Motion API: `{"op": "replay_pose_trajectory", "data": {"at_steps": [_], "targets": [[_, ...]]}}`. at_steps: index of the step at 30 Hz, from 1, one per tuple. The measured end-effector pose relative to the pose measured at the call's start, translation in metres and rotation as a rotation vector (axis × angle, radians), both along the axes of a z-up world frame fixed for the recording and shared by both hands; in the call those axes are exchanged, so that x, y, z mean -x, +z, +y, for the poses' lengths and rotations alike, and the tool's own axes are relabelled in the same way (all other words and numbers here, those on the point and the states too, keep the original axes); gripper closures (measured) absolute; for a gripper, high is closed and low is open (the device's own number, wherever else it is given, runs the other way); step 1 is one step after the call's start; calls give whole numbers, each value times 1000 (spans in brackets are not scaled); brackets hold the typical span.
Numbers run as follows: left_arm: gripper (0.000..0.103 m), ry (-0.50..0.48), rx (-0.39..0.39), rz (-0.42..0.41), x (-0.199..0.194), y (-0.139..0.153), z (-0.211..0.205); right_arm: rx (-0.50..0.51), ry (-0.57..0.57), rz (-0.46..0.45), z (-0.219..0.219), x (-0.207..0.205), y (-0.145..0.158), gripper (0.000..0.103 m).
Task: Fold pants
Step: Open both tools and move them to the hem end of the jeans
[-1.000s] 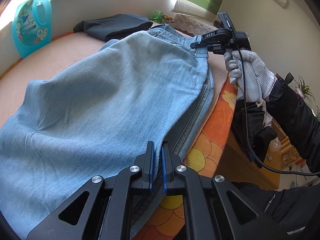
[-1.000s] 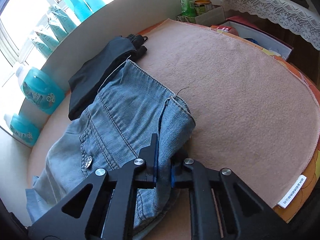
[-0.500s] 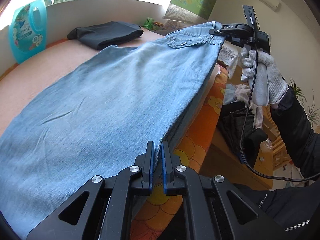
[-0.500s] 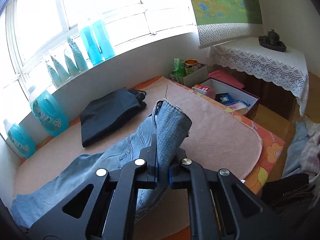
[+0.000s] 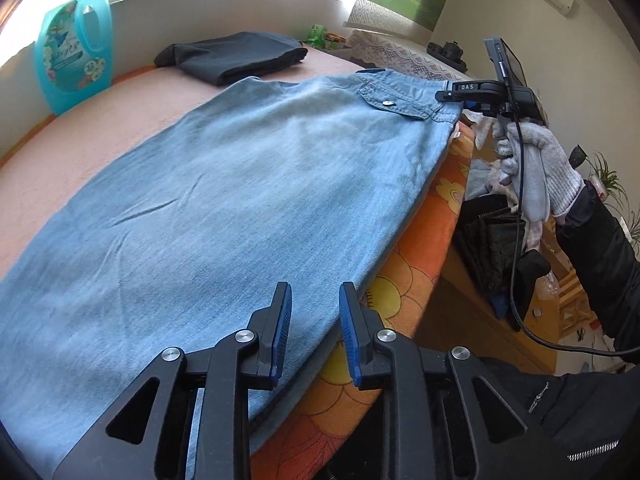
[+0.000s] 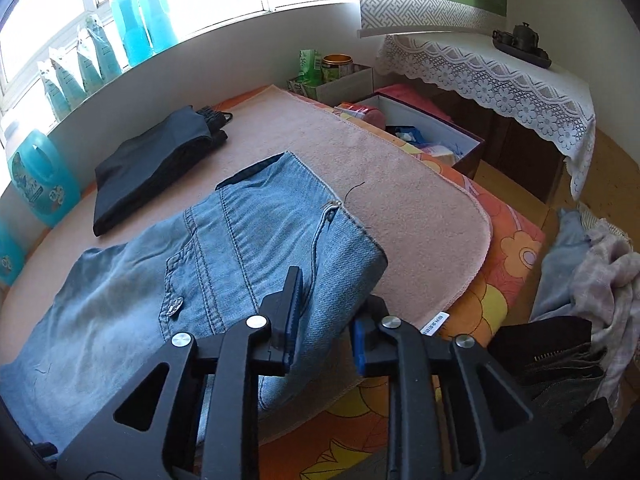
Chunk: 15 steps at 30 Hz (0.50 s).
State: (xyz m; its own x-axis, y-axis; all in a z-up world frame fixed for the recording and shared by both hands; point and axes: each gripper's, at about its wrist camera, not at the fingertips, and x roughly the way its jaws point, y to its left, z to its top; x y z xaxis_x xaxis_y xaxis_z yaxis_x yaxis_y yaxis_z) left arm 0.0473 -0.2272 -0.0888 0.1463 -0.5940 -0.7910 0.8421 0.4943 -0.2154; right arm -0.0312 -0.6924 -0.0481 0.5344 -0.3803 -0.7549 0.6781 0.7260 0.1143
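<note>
Bare pink mat (image 6: 408, 200) right of jeans (image 6: 224, 264); folded dark pants (image 6: 156, 164) behind.

A bed (image 6: 516, 240) under an orange flowered cover carries everything. A pinkish towel mat (image 6: 400, 184) lies spread over most of the cover, leaving a flowered strip bare along the 3-to-5 o'clock edge of the right wrist view. On the mat lie light blue jeans (image 5: 240, 184), laid flat, one side seam along the mat's near edge. At 10 o'clock of them, well apart, lies a folded dark garment (image 6: 156, 164).
</note>
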Motion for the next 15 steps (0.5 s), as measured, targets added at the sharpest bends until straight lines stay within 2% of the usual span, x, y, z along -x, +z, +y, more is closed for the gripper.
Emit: {"op": "replay_pose_trajectory", "data": {"at_steps": [1,3,8,11,15], "targets": [[75,22,-10,-15,-2,2,4,23,-6,-7,0,3,6,63],[65,62,-33,-53,-5,7,10,37,-4,-32,3,8,18,50],[59,142,-45,-121,-14,22,27,86,88,-56,26,-2,45,47],[45,197,-39,-152,-18,30,38,86,156,-88,45,-15,56,40],[39,273,-57,-202,-24,38,54,79,253,-121,73,-37,66,40]]}}
